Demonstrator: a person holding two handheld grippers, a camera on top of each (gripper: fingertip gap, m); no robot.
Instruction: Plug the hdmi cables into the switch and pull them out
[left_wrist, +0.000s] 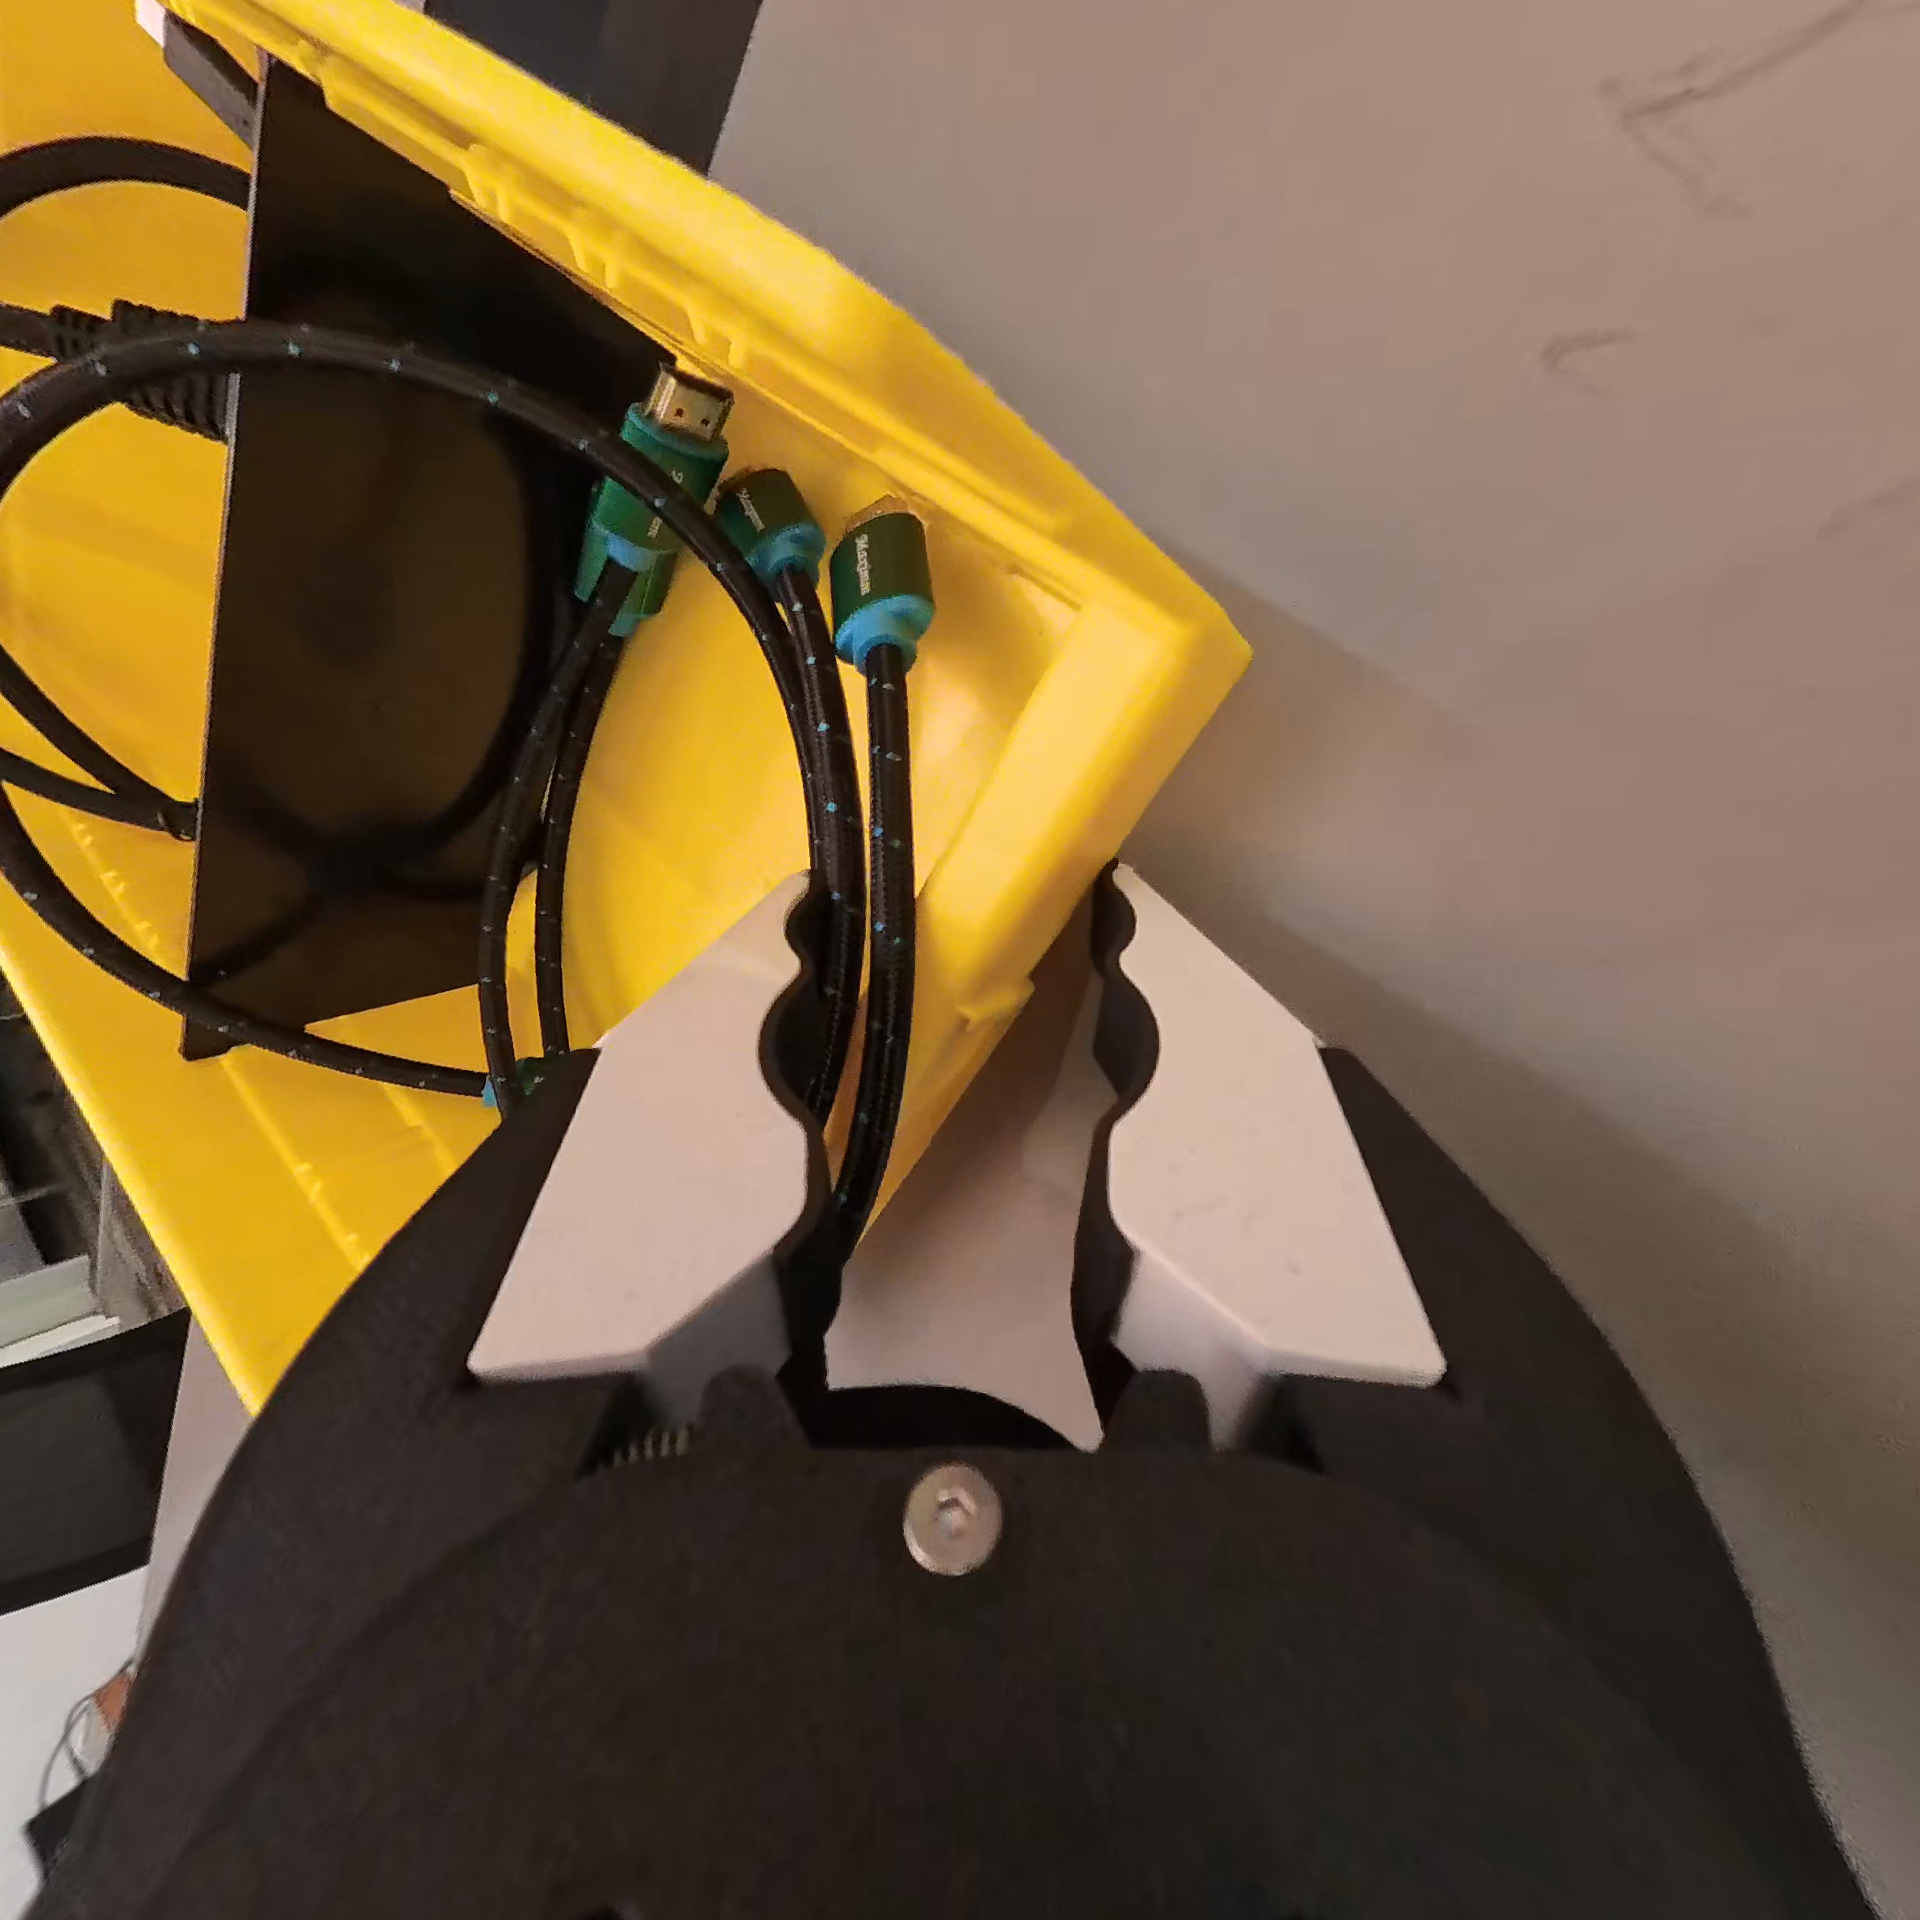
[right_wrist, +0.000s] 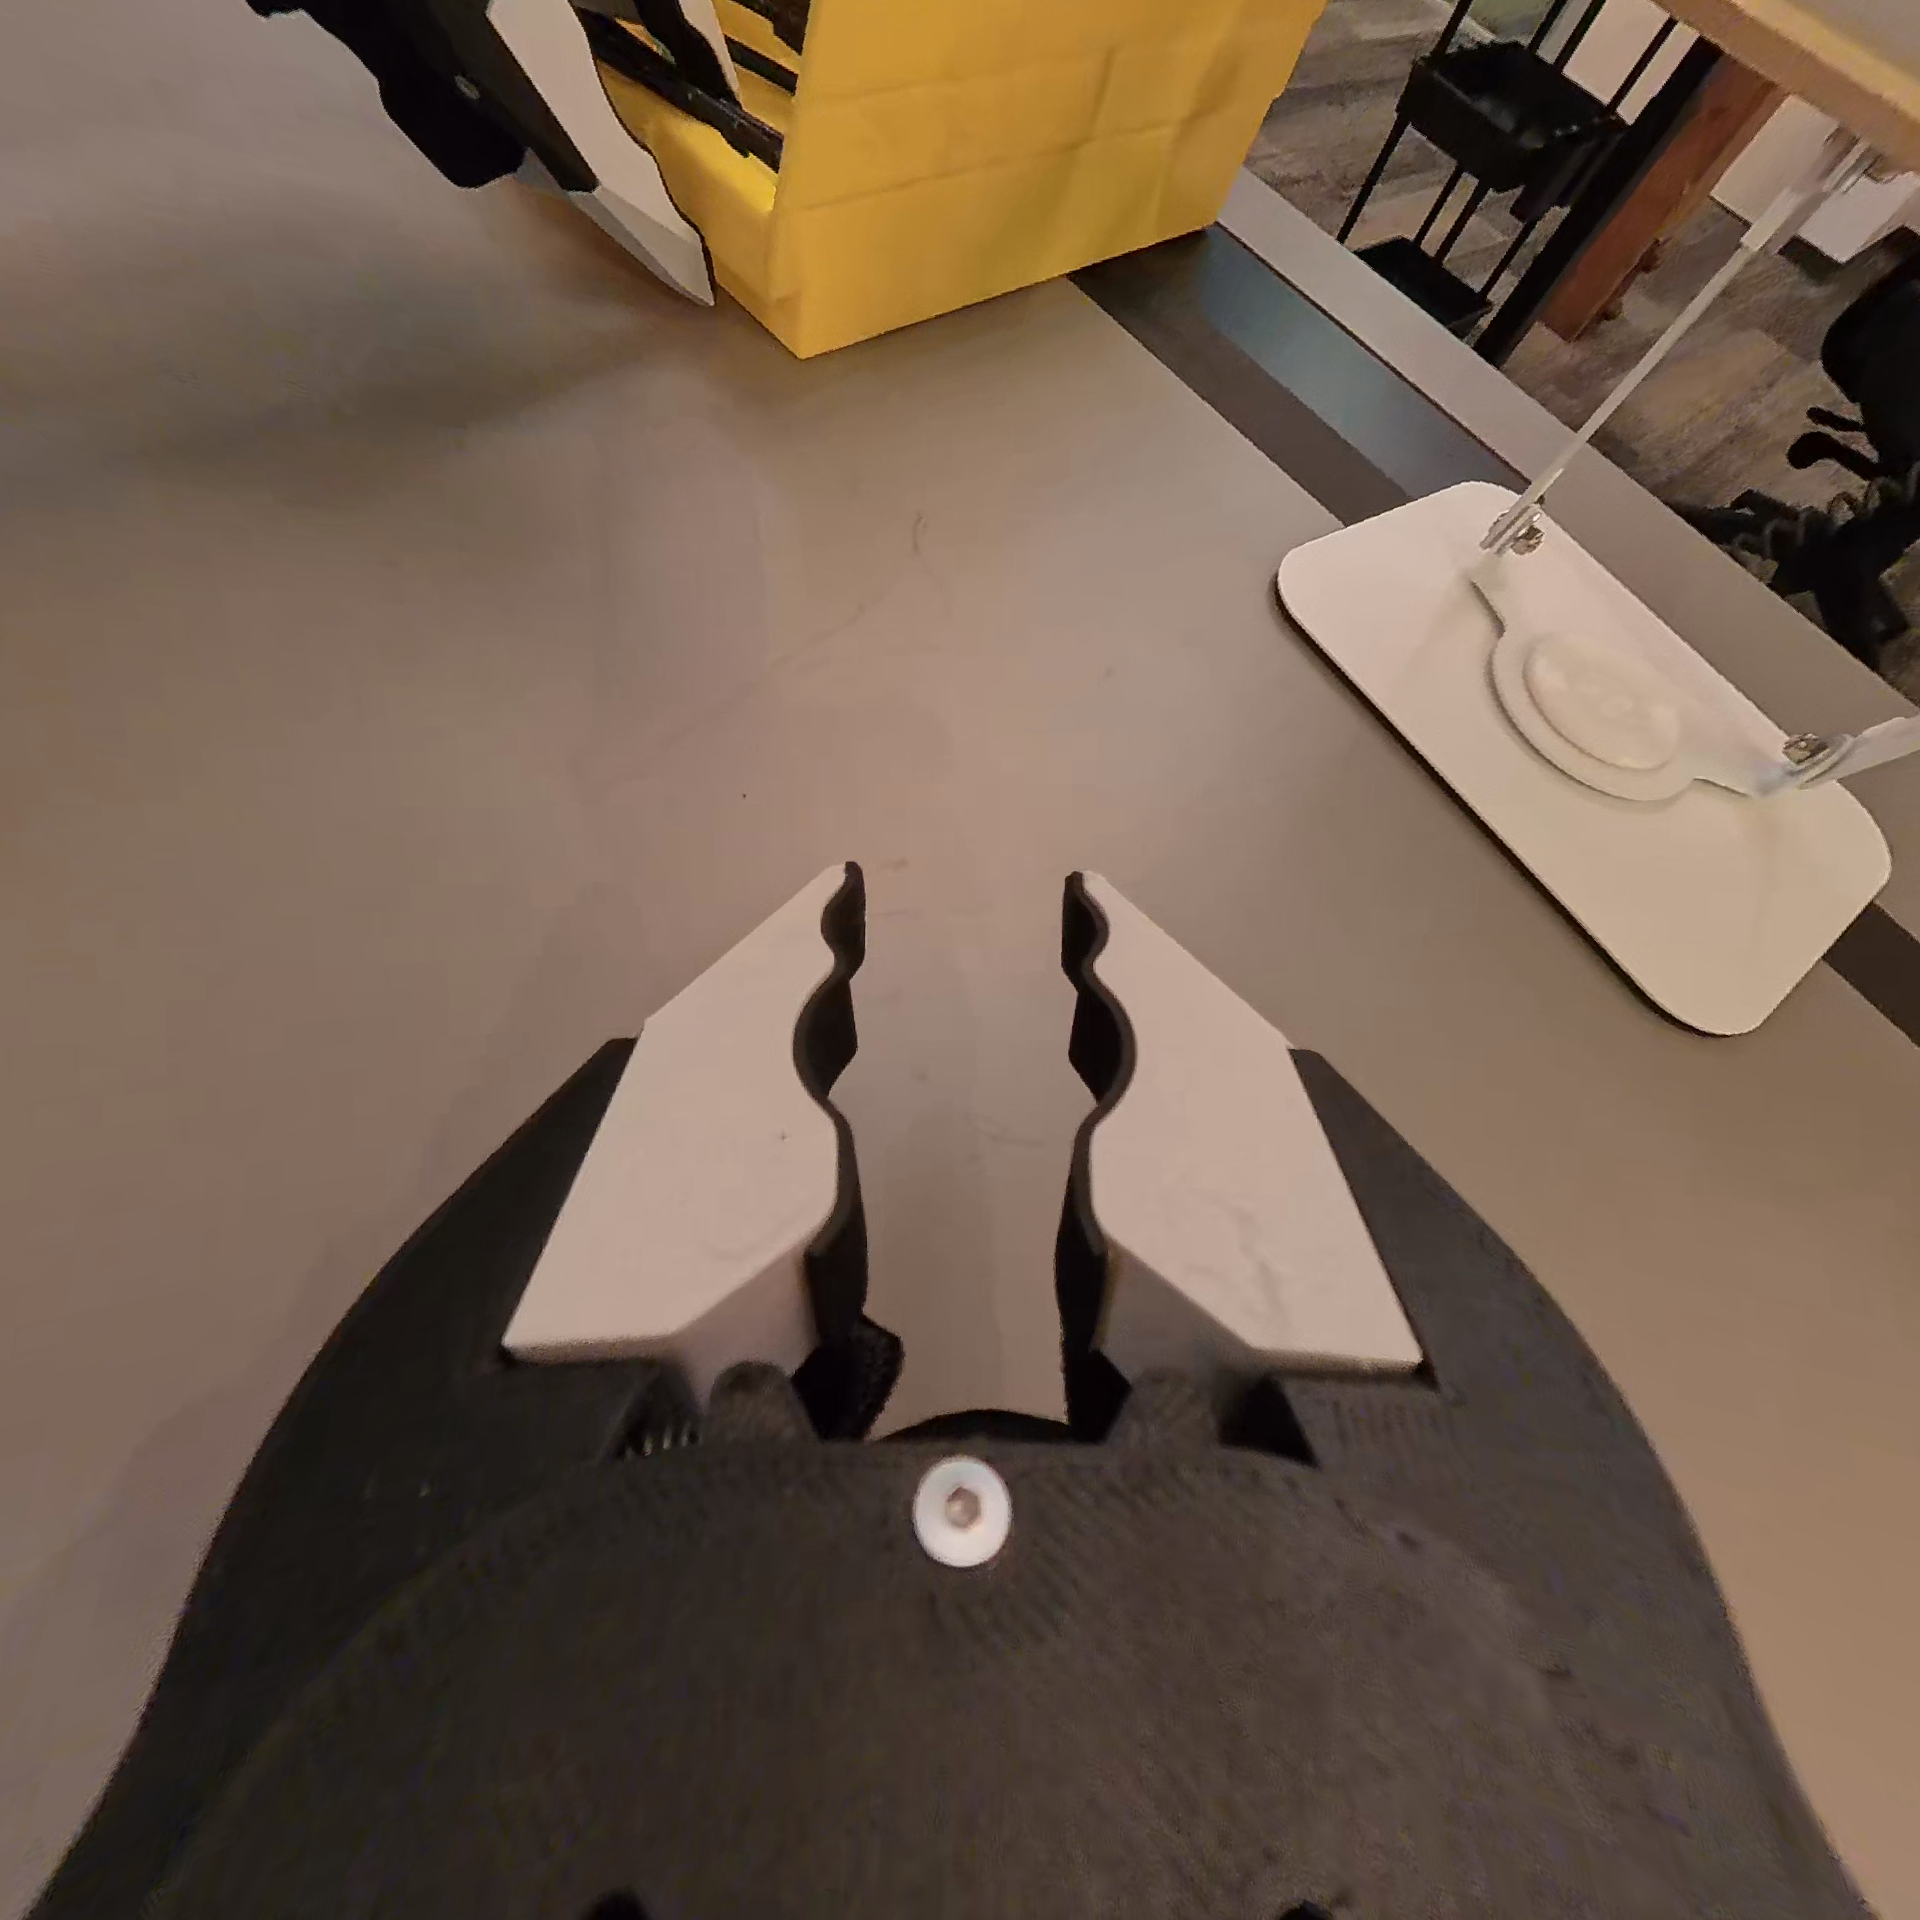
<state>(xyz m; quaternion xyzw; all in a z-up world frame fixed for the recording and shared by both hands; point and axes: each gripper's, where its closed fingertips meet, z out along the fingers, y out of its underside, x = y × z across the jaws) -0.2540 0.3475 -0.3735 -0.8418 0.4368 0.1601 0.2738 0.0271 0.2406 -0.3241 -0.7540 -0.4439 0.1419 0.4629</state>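
Observation:
A yellow bin (left_wrist: 1081, 727) holds a flat black switch (left_wrist: 364, 644) and several black braided HDMI cables (left_wrist: 883, 831). Three loose green plugs lie near the bin's corner: one with a bare metal tip (left_wrist: 665, 488), one in the middle (left_wrist: 769, 514) and one on the right (left_wrist: 883, 571). Two dark cables (left_wrist: 94, 332) meet the switch's left edge. My left gripper (left_wrist: 961, 883) is open over the bin's corner, and two cables run beside its left finger (left_wrist: 665, 1122). My right gripper (right_wrist: 964, 873) is open and empty above the grey table (right_wrist: 520, 623). The left gripper (right_wrist: 717, 187) also shows in the right wrist view, at the yellow bin (right_wrist: 987, 156).
A white stand base (right_wrist: 1455, 665) with clear struts sits on the table at the right, near the table's dark edge strip (right_wrist: 1299, 364). Beyond that edge are black racks and a wooden table leg (right_wrist: 1621, 187). The bin stands at the table's far side. Some 30 centimetres of space lies between my two pairs of fingers.

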